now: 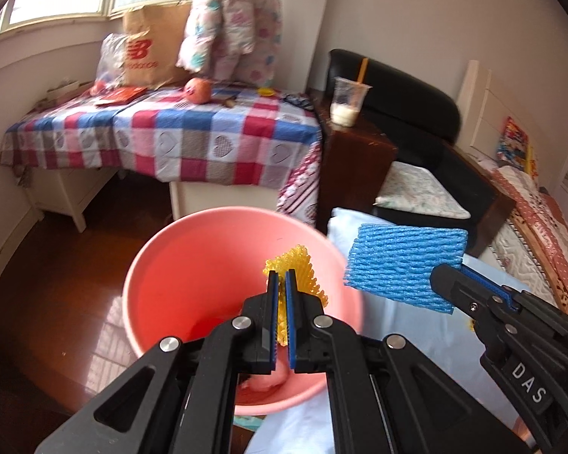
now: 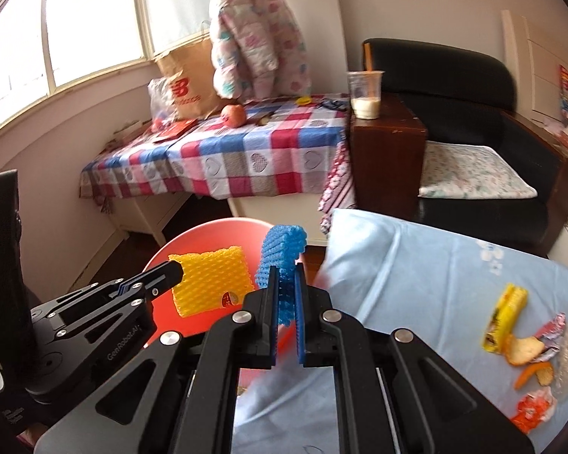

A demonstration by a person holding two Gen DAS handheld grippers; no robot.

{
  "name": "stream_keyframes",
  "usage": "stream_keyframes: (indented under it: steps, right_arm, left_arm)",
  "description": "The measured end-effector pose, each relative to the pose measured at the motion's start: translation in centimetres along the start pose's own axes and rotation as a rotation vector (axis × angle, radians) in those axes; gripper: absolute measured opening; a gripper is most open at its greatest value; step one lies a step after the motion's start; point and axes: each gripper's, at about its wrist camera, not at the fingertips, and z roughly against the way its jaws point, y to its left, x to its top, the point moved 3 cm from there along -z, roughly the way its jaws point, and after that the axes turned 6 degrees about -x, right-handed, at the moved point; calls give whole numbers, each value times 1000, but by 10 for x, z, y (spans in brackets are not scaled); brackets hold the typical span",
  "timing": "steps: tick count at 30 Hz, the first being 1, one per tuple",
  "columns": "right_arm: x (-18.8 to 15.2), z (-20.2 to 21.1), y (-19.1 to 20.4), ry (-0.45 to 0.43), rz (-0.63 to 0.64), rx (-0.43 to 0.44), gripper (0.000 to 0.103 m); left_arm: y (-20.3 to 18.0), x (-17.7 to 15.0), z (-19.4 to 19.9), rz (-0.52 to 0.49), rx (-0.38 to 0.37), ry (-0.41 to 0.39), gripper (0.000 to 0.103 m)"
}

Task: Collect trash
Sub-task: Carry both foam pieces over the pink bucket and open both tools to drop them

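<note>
Left gripper (image 1: 281, 287) clamps yellow net (image 1: 299, 276) directly over pink bucket (image 1: 193, 249) — right gripper (image 2: 286, 283), clamping blue net (image 2: 282, 249), sits beyond bucket's right rim.

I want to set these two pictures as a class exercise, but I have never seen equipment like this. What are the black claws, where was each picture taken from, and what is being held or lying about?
The claws are hand-held two-finger grippers, one in each of a person's hands, each carrying a camera looking along its fingers. The left gripper, seen from its own camera, is shut on a yellow foam net above a pink bucket. The right gripper, in the other picture, is shut on a blue foam net beside the bucket. Each camera also catches the other gripper. More litter lies on the light blue cloth: a yellow wrapper, orange peel and crumpled wrappers.
</note>
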Motion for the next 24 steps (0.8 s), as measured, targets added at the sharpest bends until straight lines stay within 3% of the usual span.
stream_keyframes:
  steps: [9, 24]
  right_arm:
    - [-10, -31, 32, 66, 60, 21, 7]
    - [-22, -58, 43, 134, 77, 31, 7]
  left_arm:
    - [35, -12, -20, 50, 59, 68, 3]
    - [58, -25, -39, 91, 75, 128, 3]
